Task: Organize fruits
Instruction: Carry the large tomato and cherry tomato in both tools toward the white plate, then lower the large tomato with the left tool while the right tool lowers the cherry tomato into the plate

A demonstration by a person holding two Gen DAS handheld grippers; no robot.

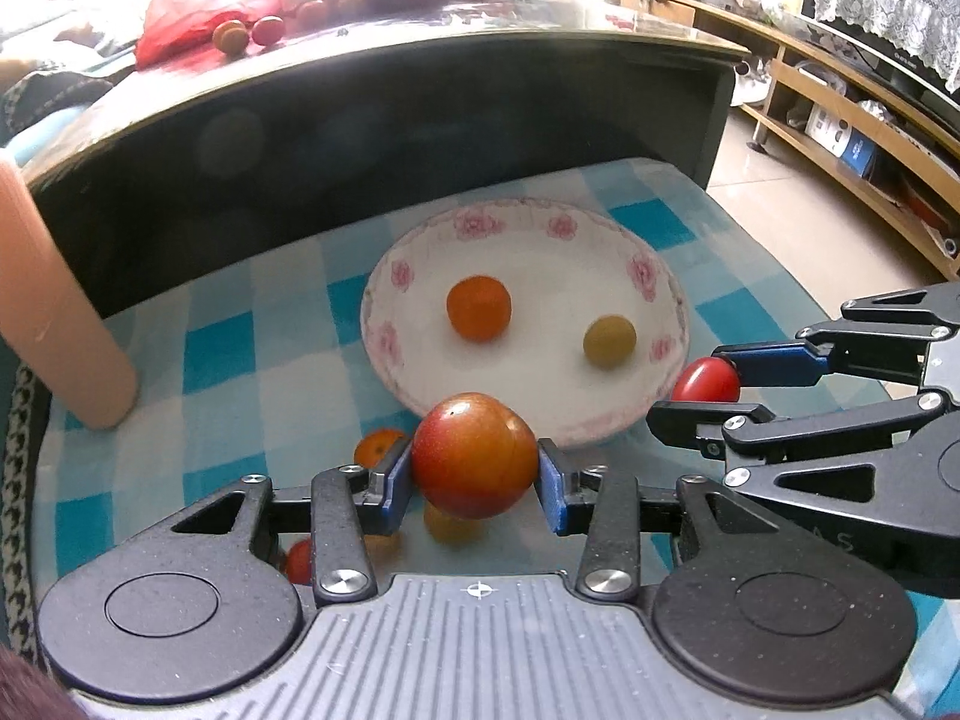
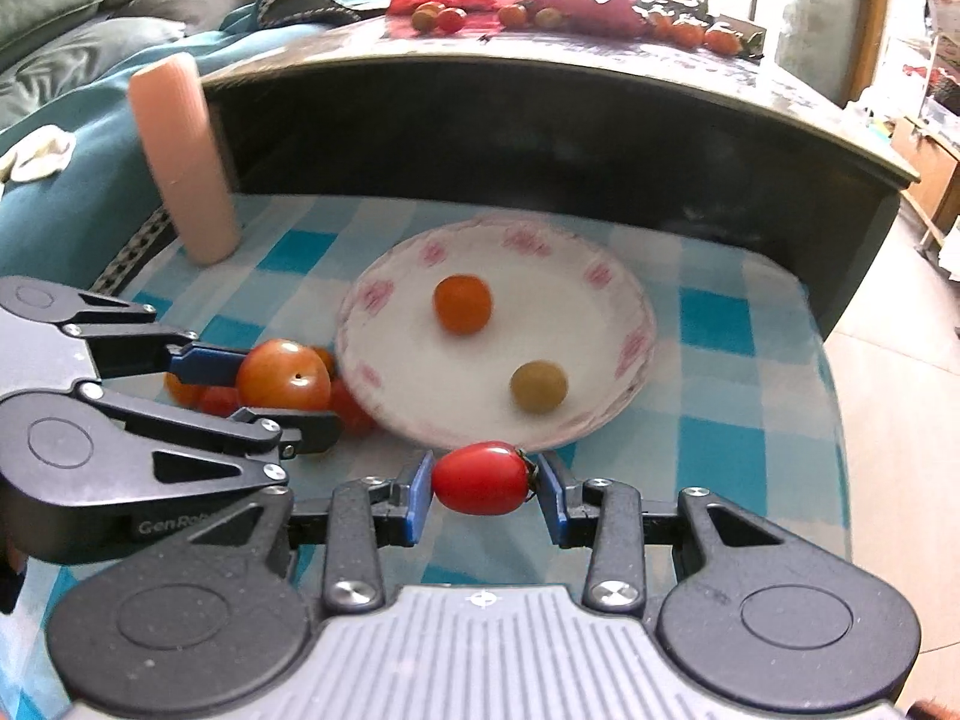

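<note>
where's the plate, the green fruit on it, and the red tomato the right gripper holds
plate [image 2: 600,420], right wrist view, bare near rim
green fruit [image 2: 538,387], right wrist view, its middle
red tomato [image 2: 480,479], right wrist view, its middle, between the pads

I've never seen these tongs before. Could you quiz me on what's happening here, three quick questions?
1. True or false: the plate is bare.
2. Which tongs hold the small red tomato: A left tongs, B right tongs, C neither?
3. Fill in: the left tongs grip a red-orange ____.

Key:
1. False: an orange fruit and a yellowish fruit lie on it.
2. B.
3. Fruit.
</note>
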